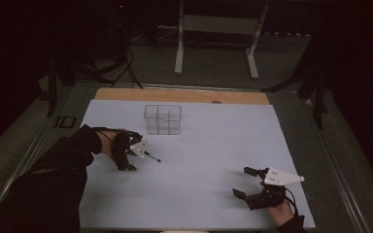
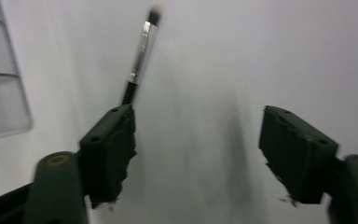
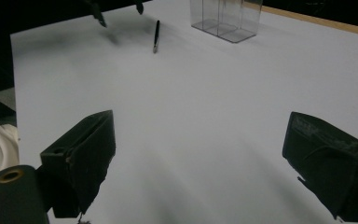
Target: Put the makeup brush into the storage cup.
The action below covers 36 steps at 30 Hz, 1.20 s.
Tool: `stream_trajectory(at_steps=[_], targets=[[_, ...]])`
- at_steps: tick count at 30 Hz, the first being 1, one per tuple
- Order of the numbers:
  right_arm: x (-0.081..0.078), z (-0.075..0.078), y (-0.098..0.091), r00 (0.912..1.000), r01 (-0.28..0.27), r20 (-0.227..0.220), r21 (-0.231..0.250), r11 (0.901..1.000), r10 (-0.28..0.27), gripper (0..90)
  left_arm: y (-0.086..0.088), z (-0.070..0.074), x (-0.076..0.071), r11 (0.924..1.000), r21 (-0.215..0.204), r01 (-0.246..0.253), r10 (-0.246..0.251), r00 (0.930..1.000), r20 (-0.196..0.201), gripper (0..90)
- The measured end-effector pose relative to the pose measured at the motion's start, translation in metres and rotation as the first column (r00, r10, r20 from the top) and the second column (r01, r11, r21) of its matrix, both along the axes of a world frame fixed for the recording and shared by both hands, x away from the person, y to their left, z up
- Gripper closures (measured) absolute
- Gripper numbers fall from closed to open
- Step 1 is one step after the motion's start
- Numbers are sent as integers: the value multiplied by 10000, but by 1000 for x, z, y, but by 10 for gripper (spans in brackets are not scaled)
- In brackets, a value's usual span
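Fingers of the right gripper (image 1: 245, 182) stand spread wide with nothing between them, resting low near the front edge of the pale surface (image 1: 213, 145), well apart from the work. Farther in, the left gripper (image 1: 137, 154) hovers over a slim makeup brush (image 2: 139, 58) that lies flat on the surface; its fingers (image 2: 107, 144) are released too, and in the left gripper view the brush's dark handle passes just beside, or under, the left one, with the ferrule and soft tip pointing away. Beyond the brush, near the far side of the surface, stands a clear divided organizer (image 1: 162, 119), upright.

The step in hand looks like picking up the brush, likely to stand it in the organizer. To do it well, the left gripper should shift sideways so the handle sits centred between the fingers rather than at one edge, come down until the pads bracket the handle near its balance point, and close gently, since a thin round shaft may roll or pivot out.

Hard to make out: whether the left finger actually touches the handle, as motion blur softens that view. The handle's near end is hidden behind the finger. The organizer's inner walls are faint through the clear plastic, so the number of compartments is uncertain, and the room behind is too dark to read.
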State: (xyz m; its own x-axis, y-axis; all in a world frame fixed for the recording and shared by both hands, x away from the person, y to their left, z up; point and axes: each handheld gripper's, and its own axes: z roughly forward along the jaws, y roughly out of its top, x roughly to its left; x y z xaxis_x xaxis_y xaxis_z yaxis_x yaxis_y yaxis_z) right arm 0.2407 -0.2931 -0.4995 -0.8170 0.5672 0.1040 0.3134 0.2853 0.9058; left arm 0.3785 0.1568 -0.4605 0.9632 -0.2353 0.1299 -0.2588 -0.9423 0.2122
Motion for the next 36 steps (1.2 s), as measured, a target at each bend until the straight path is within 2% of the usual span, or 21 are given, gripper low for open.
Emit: stream_trajectory(at_steps=[3, 5, 7, 8, 10, 13, 16, 17, 19, 25, 27, 31, 35, 36], targets=[[0, 0, 0, 10000, -43, -46, 50, 10000, 43, 96, -2, 2, 6, 9993, -296, 216, -210, 9996, 198, 346], [0, 0, 0, 10000, -48, -37, 69, 10000, 48, 96, -2, 2, 6, 9993, -296, 216, -210, 9996, 198, 359], [0, -1, 1, 9999, -100, -19, -23, 9999, 100, 96, -4, 1, 13, 9964, -466, 713, -695, 9968, 391, 419], [0, -1, 1, 9999, -102, -18, -30, 9999, 102, 96, -5, 1, 14, 9961, -499, 725, -712, 9971, 278, 438], [0, -1, 1, 9999, -115, -17, -27, 9999, 115, 96, -6, 1, 16, 9953, -533, 803, -786, 9963, 335, 481], [0, 0, 1, 9999, -128, 3, 4, 9999, 128, 96, -8, 1, 20, 9924, -725, 994, -972, 9947, 329, 493], [0, -1, 1, 9998, -174, 1, -12, 9998, 174, 96, -10, -2, 25, 9918, -810, 992, -984, 9951, 129, 532], [0, -1, 1, 9998, -181, -15, 4, 9998, 181, 96, -11, -5, 28, 9916, -687, 1092, -1101, 9939, -95, 554], [-1, 0, 1, 9998, -188, -19, -26, 9998, 188, 96, -12, -9, 32, 9914, -580, 1177, -1190, 9927, -195, 576], [-1, -1, 1, 9998, -205, -13, 5, 9998, 205, 96, -14, -15, 39, 9923, -326, 1192, -1201, 9924, -277, 632], [-1, -1, 1, 9998, -207, -4, 16, 9998, 207, 96, -16, -17, 42, 9923, -314, 1195, -1203, 9924, -257, 675], [-1, 0, 1, 9998, -220, -10, 2, 9998, 220, 96, -22, -19, 45, 9907, -144, 1355, -1358, 9904, -246, 695], [-1, -1, 1, 9997, -236, 0, 3, 9997, 236, 96, -26, -23, 47, 9905, -38, 1378, -1378, 9898, -358, 716], [-1, -1, 1, 9997, -236, 0, 3, 9997, 236, 96, -28, -26, 48, 9901, 105, 1400, -1392, 9887, -559, 716]])
